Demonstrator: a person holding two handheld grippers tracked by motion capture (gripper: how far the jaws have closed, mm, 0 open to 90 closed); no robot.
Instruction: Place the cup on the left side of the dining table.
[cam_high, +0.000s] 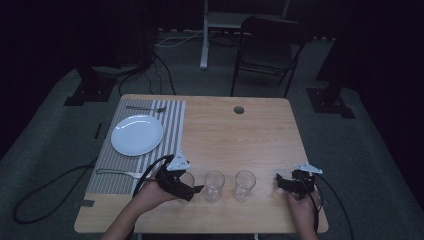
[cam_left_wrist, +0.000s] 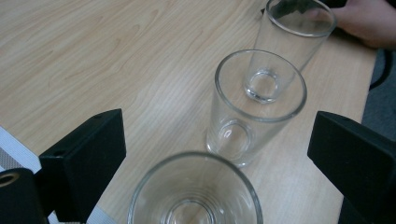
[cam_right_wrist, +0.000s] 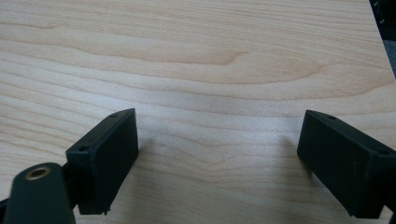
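From the high view, three glasses stand in a row near the table's (cam_high: 260, 130) front edge, and my left gripper (cam_high: 192, 186) sits at the leftmost glass (cam_high: 187, 178).

Left gripper view: jaws wide apart, that glass (cam_left_wrist: 195, 192) between them — not gripped.

Right gripper view: my right gripper (cam_right_wrist: 217, 161) is wide open over bare wood — holding nothing.

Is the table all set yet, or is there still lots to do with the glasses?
Partly. The plate lies on the striped mat with a fork beyond it and another utensil nearer. In hand: the left gripper, jaws open, sits around the nearest glass. Left: that glass isn't gripped yet, two more glasses stand off the mat, and the right gripper is open over bare wood.
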